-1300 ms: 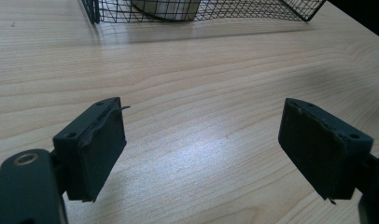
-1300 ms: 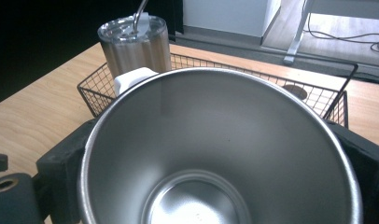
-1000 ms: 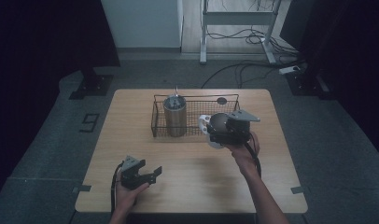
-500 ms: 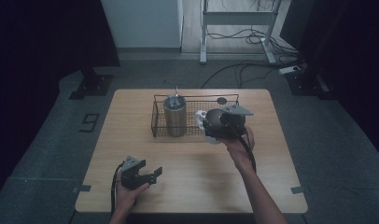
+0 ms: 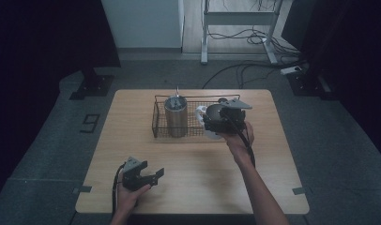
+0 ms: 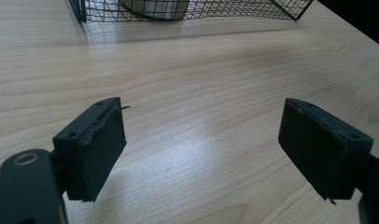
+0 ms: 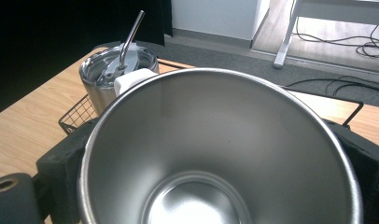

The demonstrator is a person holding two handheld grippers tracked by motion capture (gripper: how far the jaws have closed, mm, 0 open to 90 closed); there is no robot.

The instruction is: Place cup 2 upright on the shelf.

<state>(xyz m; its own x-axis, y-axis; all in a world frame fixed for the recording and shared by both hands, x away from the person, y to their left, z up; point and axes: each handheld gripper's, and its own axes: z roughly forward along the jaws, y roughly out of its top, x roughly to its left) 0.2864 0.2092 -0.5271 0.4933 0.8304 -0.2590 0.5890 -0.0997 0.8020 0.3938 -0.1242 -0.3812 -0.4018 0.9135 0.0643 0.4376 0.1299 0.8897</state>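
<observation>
I'm looking down on a light wooden worktop (image 5: 188, 187) standing on a grey floor, with dark screens to both sides and a white table frame (image 5: 235, 28) with loose cables behind the far edge.

My left gripper (image 5: 156, 174) sits near the worktop's near-left corner. In its own view the two black jaws stand spread well apart over bare wood with nothing between them, so I call it open, touching nothing.

My right gripper (image 5: 208, 123) is up by the far edge, right of centre. Its jaws are pinching a steel cup (image 7: 215, 154): in the right gripper view the pads press against the cup's outer wall on either side, and I look straight into its shiny bare inside. Something white (image 7: 131, 79) shows just past the cup's far rim; I cannot tell what it is.

A black wire basket (image 5: 158, 117) rests along the far edge at the middle. In its left part stands a steel tumbler (image 5: 175, 115) with a lid and a metal straw (image 7: 130, 32), upright. The held cup hangs at the basket's right end, just beside the tumbler.
</observation>
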